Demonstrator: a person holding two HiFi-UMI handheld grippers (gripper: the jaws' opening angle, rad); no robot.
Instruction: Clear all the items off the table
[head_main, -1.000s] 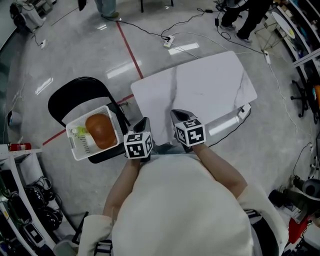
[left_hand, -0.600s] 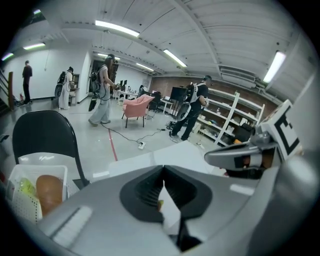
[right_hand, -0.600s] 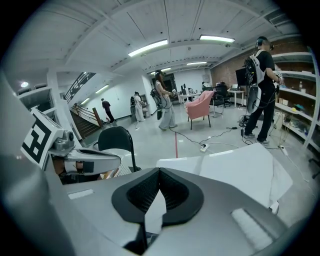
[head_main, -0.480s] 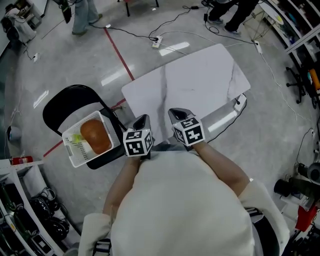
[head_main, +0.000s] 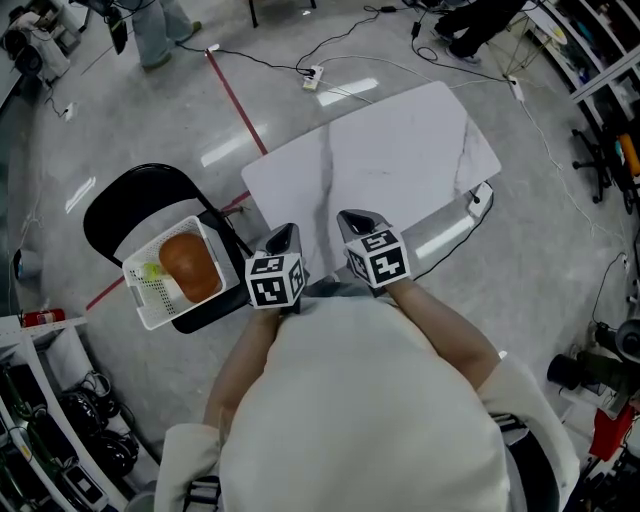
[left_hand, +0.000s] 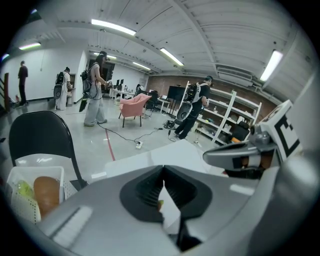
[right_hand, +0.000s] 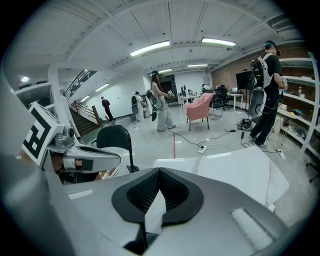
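Head view: left gripper (head_main: 285, 233) and right gripper (head_main: 357, 217) hover clenched and empty at the table (head_main: 400, 150) edge. The basket (head_main: 137, 301) sits on the chair (head_main: 120, 205).

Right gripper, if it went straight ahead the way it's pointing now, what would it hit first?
Most likely the bare top of the white table: the right gripper, shut and empty, slants down over its near edge, and nothing lies on the table in that line. Exact depth is unclear.
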